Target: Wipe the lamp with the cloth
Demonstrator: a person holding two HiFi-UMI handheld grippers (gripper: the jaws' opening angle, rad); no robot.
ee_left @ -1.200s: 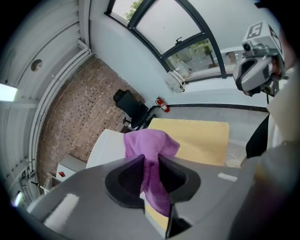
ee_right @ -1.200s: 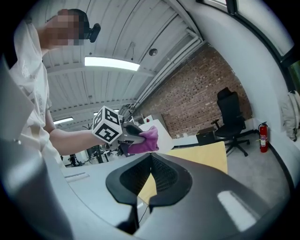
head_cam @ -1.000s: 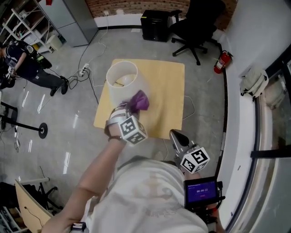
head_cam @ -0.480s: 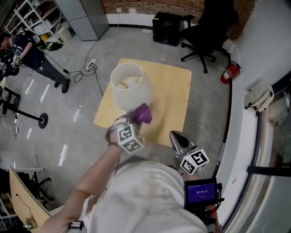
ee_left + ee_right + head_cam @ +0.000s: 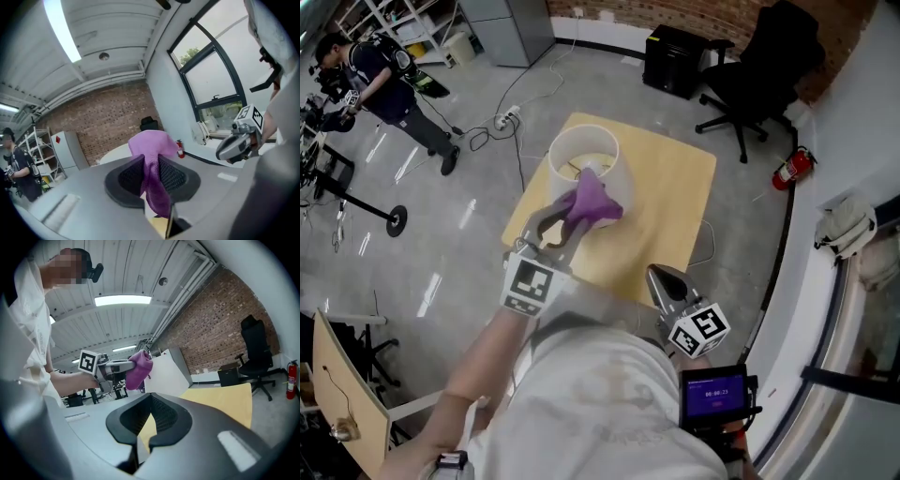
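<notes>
The white lamp shade [image 5: 586, 159] stands on a pale wooden table [image 5: 670, 192]. My left gripper [image 5: 565, 223] is shut on a purple cloth [image 5: 593, 200], which lies against the near side of the shade, close to its rim. In the left gripper view the cloth [image 5: 152, 154] bulges out between the pads of the left gripper [image 5: 151, 165], with the shade [image 5: 112, 152] behind it. My right gripper [image 5: 659, 275] hangs shut and empty at the table's near edge. The right gripper view shows the right gripper [image 5: 149, 425], the left gripper [image 5: 112, 367], the cloth [image 5: 139, 369] and the shade [image 5: 165, 373].
A black office chair [image 5: 764, 75] and a black box [image 5: 675, 52] stand beyond the table, with a red fire extinguisher [image 5: 792, 169] by the wall. A person [image 5: 384, 70] stands far left, near cables [image 5: 506, 122] and a round-based stand [image 5: 394, 220].
My left gripper has risen with the cloth from low on the shade's near side to just under its rim, and it has rolled. The right gripper has hardly moved.
</notes>
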